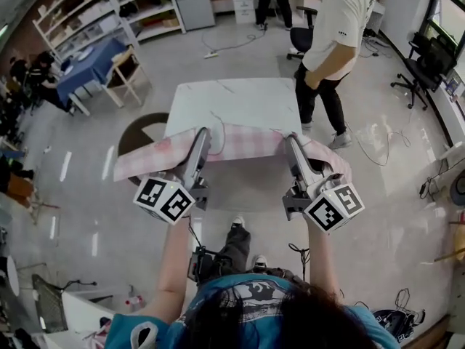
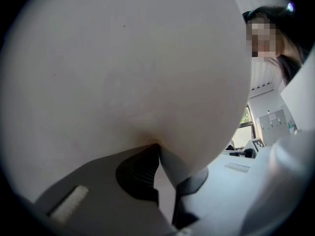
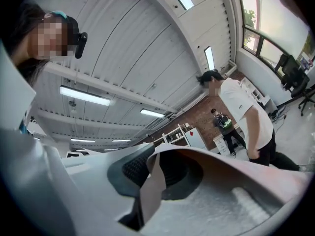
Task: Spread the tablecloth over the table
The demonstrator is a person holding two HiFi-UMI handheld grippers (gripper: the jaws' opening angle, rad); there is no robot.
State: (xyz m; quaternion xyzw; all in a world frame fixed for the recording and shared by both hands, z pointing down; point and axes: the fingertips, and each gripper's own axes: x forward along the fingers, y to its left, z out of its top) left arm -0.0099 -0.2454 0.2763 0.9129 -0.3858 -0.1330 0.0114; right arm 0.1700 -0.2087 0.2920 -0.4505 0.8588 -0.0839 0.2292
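A pink checked tablecloth (image 1: 243,142) hangs stretched in the air between my two grippers, above the near edge of the white marble-look table (image 1: 232,100). One end droops past my left gripper to the left, the other bunches beyond my right gripper. My left gripper (image 1: 201,138) is shut on the cloth's edge; in the left gripper view the pale cloth (image 2: 123,73) billows up and fills most of the picture, pinched at the jaws (image 2: 158,147). My right gripper (image 1: 290,142) is shut on the cloth too, with a fold (image 3: 150,186) squeezed between the pads and the cloth draped over one jaw.
A person in a white shirt (image 1: 334,38) stands at the table's far right corner. A blue-covered table (image 1: 91,67) and a wooden chair (image 1: 127,75) stand back left by shelves (image 1: 109,9). Office chairs (image 1: 425,60) are at the right, and cables (image 1: 378,140) lie on the floor.
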